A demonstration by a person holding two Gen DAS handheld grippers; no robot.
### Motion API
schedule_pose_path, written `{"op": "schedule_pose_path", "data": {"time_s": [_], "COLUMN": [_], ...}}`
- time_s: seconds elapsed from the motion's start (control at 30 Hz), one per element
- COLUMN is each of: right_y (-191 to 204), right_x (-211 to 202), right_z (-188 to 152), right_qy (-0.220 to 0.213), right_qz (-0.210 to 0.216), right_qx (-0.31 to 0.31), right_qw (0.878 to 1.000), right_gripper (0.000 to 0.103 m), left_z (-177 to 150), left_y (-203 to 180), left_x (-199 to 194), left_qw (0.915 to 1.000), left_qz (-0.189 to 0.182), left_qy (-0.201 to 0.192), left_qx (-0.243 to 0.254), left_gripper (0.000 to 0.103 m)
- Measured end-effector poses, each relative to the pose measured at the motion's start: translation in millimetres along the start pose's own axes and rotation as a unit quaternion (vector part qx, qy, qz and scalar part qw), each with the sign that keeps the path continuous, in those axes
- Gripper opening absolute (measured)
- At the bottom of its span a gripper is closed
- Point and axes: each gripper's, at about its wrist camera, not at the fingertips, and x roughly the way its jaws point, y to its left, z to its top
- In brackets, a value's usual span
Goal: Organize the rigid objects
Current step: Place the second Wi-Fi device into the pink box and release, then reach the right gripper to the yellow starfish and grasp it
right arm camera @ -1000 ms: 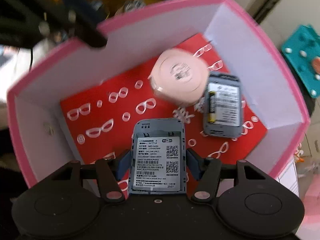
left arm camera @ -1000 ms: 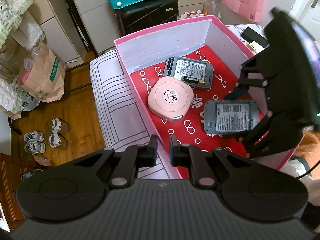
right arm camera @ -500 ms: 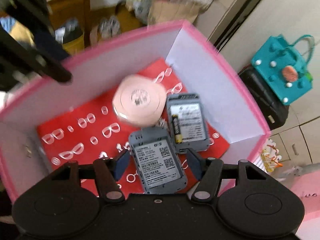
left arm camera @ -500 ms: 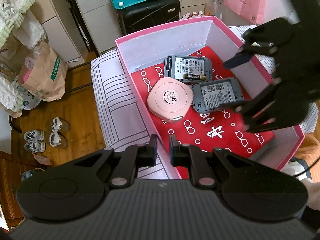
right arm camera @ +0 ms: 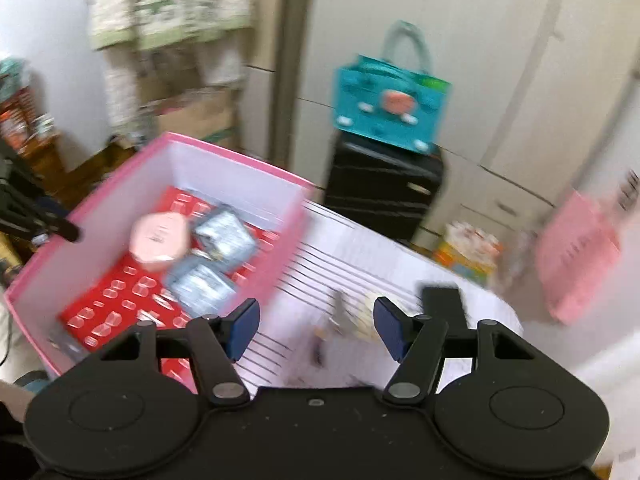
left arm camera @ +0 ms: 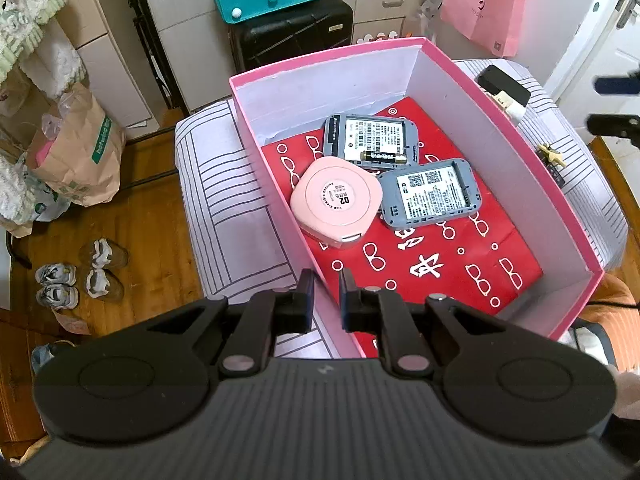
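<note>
Now my right gripper (right arm camera: pixel 316 330), jaws apart and empty, faces the small items (right arm camera: pixel 352 320) right of the pink box (right arm camera: pixel 288 240), while my left gripper (left arm camera: pixel 323 300) stays pinched at its rim

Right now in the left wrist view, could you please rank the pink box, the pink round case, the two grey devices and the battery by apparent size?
1. Pink box
2. Pink round case, nearer grey device and farther grey device: too alike to rank
3. Battery

Box (left arm camera: pixel 460 92) on the table (left arm camera: pixel 224 200): round case (left arm camera: pixel 336 200) left, one router (left arm camera: pixel 430 194) right, another (left arm camera: pixel 372 138) behind, bearing a battery (left arm camera: pixel 382 156).
</note>
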Motion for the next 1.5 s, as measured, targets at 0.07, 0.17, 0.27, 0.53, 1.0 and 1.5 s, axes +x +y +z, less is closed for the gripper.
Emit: {"op": "schedule_pose_path", "data": {"time_s": [0.07,0.17,0.27,0.53,1.0,1.5], "right_y": [-16,-33,-43,-67,-76,-86], "right_x": [-3,-8,-6,28,73,117], "right_z": [-16,-42,-68,-125,-147,-130], "right_qy": [0.002,-0.003,-0.013,-0.022,-0.015,-0.027], "right_qz": [-0.002,-0.015,-0.03,-0.041,-0.016,-0.012], "right_qx": [0.033,0.071,0.098,0.174,0.206,0.239], "right_qw": [0.999,0.997,0.995,0.984,0.978,0.97], "right_gripper": [0.068,0.068,0.068,0.068,0.068,0.065], "left_z": [-1,-3,-5,-8,-11,-13], "left_y": [-1,0,0,0,2,1], "left_x": [0,-2,-2,-2,-2,-2], "left_qw": [1.0,1.0,0.9999,0.9998,0.9995,0.9991], "left_qz": [0.0,-0.002,-0.003,-0.004,-0.008,-0.006], "left_qy": [-0.002,-0.005,-0.01,-0.019,-0.027,-0.034], "left_qx": [0.001,0.001,-0.002,-0.008,-0.017,-0.025], "left_gripper": [0.011,0.011,0.011,0.011,0.011,0.011]}}
